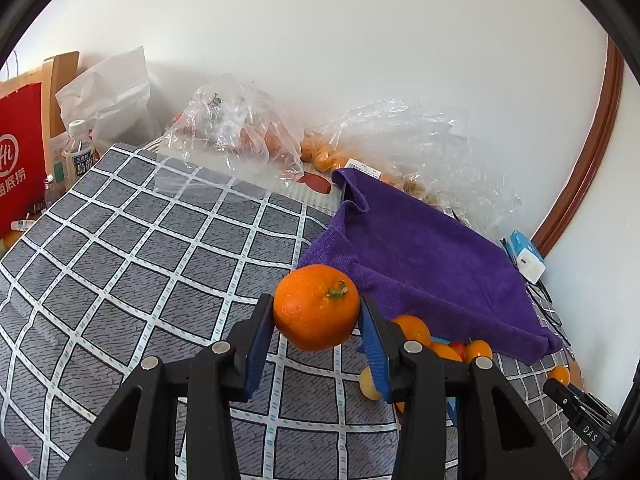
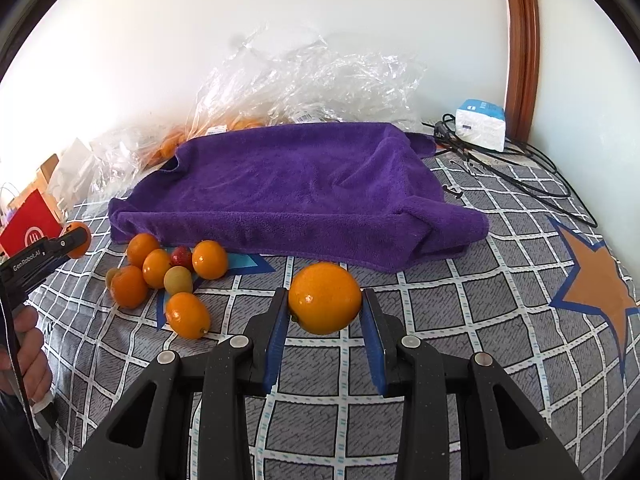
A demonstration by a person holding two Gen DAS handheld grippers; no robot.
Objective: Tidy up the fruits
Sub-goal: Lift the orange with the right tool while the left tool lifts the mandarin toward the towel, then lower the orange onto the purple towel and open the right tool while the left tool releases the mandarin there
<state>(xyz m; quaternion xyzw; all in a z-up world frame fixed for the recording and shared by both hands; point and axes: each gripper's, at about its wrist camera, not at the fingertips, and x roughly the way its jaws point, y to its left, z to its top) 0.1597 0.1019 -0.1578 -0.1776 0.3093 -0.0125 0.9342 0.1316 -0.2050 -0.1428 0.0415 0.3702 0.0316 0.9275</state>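
Note:
My left gripper (image 1: pixel 317 307) is shut on a stemmed orange (image 1: pixel 316 306) and holds it above the checked cloth, left of a purple towel (image 1: pixel 420 252). It also shows at the far left of the right wrist view (image 2: pixel 76 240). My right gripper (image 2: pixel 325 299) is shut on a smooth orange (image 2: pixel 325 298), in front of the purple towel (image 2: pixel 296 192). A pile of loose fruit (image 2: pixel 168 276) lies on the cloth left of it: several oranges, a red strawberry (image 2: pixel 181 257) and a pale green fruit (image 2: pixel 178 280).
Clear plastic bags (image 2: pixel 304 80) with more fruit lie behind the towel against the wall. A white box (image 2: pixel 480 124) and black cables (image 2: pixel 512 172) sit at the back right. A red bag (image 1: pixel 20 156) and a water bottle (image 1: pixel 78 152) stand at the left edge.

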